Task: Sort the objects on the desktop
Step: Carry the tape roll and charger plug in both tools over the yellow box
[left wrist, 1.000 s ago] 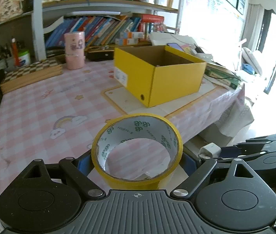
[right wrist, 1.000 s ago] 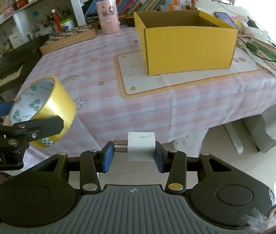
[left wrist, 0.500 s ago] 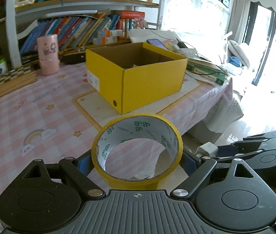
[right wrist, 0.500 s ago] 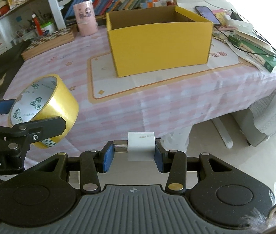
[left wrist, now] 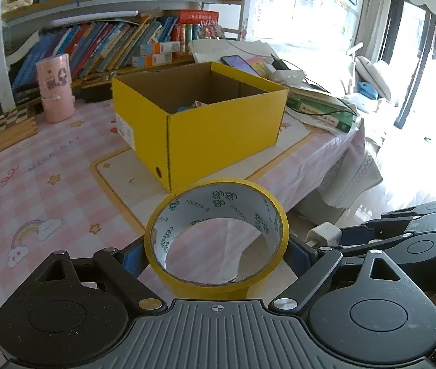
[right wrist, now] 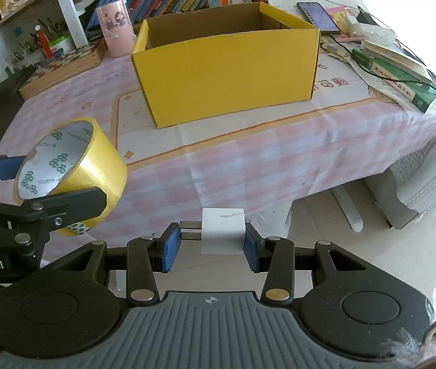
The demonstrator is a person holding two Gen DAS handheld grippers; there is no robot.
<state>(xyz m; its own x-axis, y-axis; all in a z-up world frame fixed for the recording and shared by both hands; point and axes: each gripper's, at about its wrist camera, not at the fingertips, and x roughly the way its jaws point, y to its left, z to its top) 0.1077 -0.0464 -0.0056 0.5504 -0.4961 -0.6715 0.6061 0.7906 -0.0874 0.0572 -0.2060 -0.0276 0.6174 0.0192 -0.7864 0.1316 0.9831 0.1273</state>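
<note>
The left gripper pinches the tape at lower centre; the right gripper clamps a white charger — both held ready, likely for the yellow box above.

— What sits on the table?
— A box at centre, a cup behind-left, books right.
— And before it?
— Tape roll left, charger right.

Black ribbed housings, round side discs, triangular cut-outs in the link arms, silver screw heads, blue pads on fingers. White crosshair mark at centre. White "bot.AI" lettering on left gripper.
</note>
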